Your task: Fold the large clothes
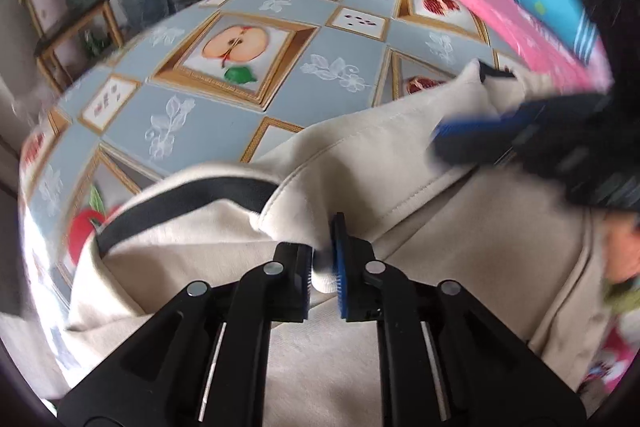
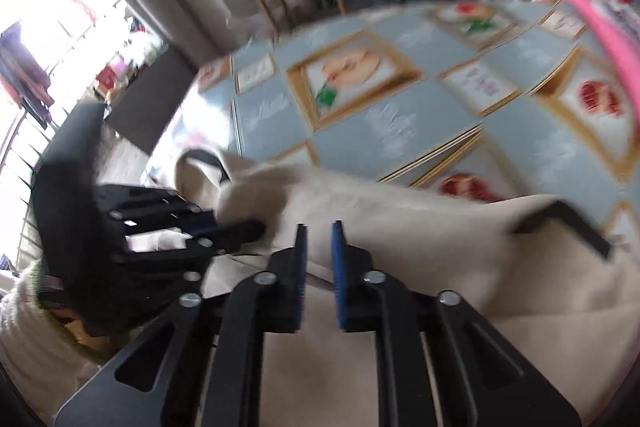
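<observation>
Left gripper [image 1: 324,263]: clamped on beige garment [image 1: 400,347] fold. Right gripper [image 2: 319,259]: nearly closed, empty. Garment half-folded at table [image 1: 280,99] near edge; folding unfinished.

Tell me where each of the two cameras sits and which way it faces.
Left wrist: on the left gripper, looking down its fingers at a beige garment fold pinched between them; right gripper at right.
Right wrist: on the right gripper, looking down over the garment, nothing visibly between its pads; left gripper at left.
Shared: garment, fruit-print tablecloth, wooden shelf.
</observation>
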Demonstrator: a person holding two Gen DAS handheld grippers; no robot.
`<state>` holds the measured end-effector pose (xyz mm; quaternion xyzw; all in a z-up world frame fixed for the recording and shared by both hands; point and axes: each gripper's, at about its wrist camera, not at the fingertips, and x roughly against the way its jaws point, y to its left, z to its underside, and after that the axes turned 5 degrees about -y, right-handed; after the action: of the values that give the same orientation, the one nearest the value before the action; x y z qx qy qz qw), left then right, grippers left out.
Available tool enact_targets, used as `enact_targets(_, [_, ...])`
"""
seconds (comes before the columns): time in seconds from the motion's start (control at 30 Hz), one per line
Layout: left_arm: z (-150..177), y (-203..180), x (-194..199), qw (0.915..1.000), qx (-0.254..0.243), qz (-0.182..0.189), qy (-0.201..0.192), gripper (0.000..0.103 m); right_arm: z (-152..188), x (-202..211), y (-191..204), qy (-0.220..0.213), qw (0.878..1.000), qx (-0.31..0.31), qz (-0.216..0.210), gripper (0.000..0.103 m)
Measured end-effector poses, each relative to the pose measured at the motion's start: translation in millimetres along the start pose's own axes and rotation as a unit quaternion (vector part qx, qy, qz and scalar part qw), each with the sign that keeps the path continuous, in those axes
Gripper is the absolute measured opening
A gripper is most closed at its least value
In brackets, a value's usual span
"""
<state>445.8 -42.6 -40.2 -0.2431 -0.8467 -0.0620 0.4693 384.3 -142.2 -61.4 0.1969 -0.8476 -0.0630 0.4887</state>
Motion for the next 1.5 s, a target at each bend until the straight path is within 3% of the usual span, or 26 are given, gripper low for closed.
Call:
enact_targets(0.13, [1.6, 27.0, 13.7, 0.9985, 0.055, 0.002, -0.011, 0.03, 9.8, -0.9, -7.5, 0.008, 1.0, -0.007, -0.019, 0.006])
enact_targets(0.2, [0.4, 41.6, 27.7, 0.9957, 0.085, -0.008, -0.035, 0.03, 11.5, -0.6, -4.1, 0.006, 1.0, 0.003, -0.012, 0.006])
enact_targets(0.27, [-2.7, 53.3, 45.2, 0.9899, 0.117, -0.04, -0.07, 0.025, 11.4, -3.2, 1.7, 0.005, 1.0, 0.011, -0.001, 0.006])
enact_targets(0.33, [-6.2, 54.5, 54.5, 0.9867, 0.131, -0.023, -0.094, 0.025, 10.3, -2.8, 2.9, 0.005, 1.0, 0.016, 0.005, 0.006])
enact_targets(0.43, [-13.8, 28.9, 46.0, 0.991, 0.102, 0.018, -0.085, 0.025, 11.6, -3.3, 5.7, -0.002, 1.0, 0.02, 0.017, 0.006])
enact_targets(0.5, [-14.8, 2.1, 28.4, 0.996, 0.063, 0.029, -0.056, 0.025, 11.8, -3.9, 7.7, -0.006, 0.999, 0.021, 0.026, 0.006])
enact_targets(0.6, [-7.4, -14.0, -2.3, 0.9987, 0.05, -0.005, -0.01, 0.025, 14.2, -2.2, 13.4, -0.011, 0.998, 0.037, 0.044, 0.006])
enact_targets(0.73, [-1.9, -5.8, -3.3, 0.9965, 0.081, -0.001, -0.019, 0.02, 11.8, 11.1, 8.8, -0.009, 0.998, 0.036, 0.045, 0.006])
enact_targets(0.83, [4.0, 0.9, -0.2, 0.9955, 0.091, 0.01, -0.022, 0.017, 11.9, 43.3, -17.2, -0.05, 0.995, 0.011, 0.086, 0.01])
enact_targets(0.97, [6.7, 3.5, 0.5, 0.995, 0.093, 0.018, -0.032, 0.017, 20.3, 32.3, -65.2, -0.011, 0.988, -0.044, 0.147, 0.01])
enact_targets(1.0, [6.8, 3.2, 0.9, 0.995, 0.092, 0.018, -0.034, 0.017, 23.5, 33.5, -71.1, -0.02, 0.989, -0.045, 0.141, 0.013])
enact_targets(1.03, [7.2, 2.9, 1.7, 0.995, 0.092, 0.018, -0.036, 0.017, 22.7, 35.0, -72.1, -0.016, 0.988, -0.044, 0.15, 0.023])
enact_targets(1.07, [6.7, 3.3, 1.7, 0.9949, 0.092, 0.018, -0.037, 0.017, 20.4, 38.7, -73.0, -0.012, 0.986, -0.05, 0.16, 0.024])
enact_targets(1.2, [8.4, 6.1, 1.7, 0.994, 0.097, 0.027, -0.044, 0.017, 8.9, 65.3, -55.5, -0.06, 0.985, -0.041, 0.159, 0.024])
enact_targets(1.27, [9.1, 6.6, 2.0, 0.9939, 0.096, 0.029, -0.045, 0.017, 1.5, 63.9, -41.6, -0.07, 0.988, -0.026, 0.137, 0.026])
enact_targets(1.43, [10.6, 5.8, 2.9, 0.9937, 0.096, 0.027, -0.051, 0.017, -8.7, 18.8, -12.8, -0.047, 0.992, 0.018, 0.119, 0.026])
enact_targets(1.5, [10.5, 7.1, 4.0, 0.9934, 0.097, 0.03, -0.052, 0.017, -4.6, -1.1, -7.1, -0.038, 0.988, 0.038, 0.142, 0.027])
